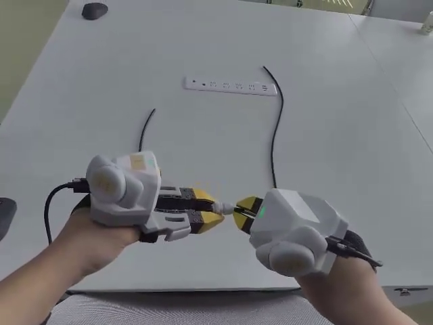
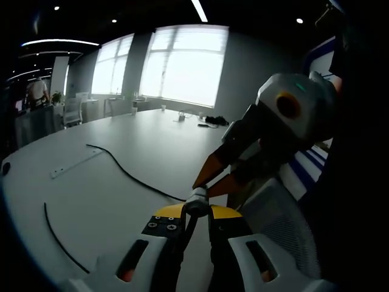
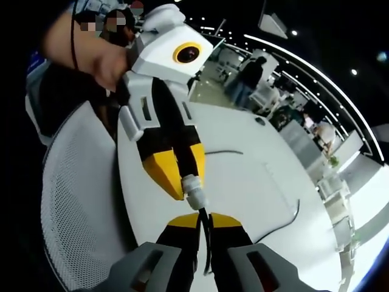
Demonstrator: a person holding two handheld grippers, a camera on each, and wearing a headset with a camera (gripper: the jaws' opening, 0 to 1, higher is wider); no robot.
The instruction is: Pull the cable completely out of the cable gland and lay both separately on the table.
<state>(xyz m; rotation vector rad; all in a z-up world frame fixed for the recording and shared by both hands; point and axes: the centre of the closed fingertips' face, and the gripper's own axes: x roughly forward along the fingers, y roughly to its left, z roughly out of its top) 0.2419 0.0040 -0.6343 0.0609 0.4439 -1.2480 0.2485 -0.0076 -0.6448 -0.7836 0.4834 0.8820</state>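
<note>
While tall windows [image 2: 182, 67] light the office behind, the white desk [image 1: 203, 149] carries a power strip [image 1: 231, 86] at upper centre, a short black wire [image 1: 144, 128] at centre left and a dark rounded object [image 1: 94, 10] at upper left. At lower centre, above the desk's near edge, the left gripper [image 1: 215, 211] is clamped on the pale grey cable gland [image 1: 226, 208]. The right gripper [image 1: 242, 208] is closed on the black cable [image 1: 274, 135], which enters the gland and trails up toward the strip.
</note>
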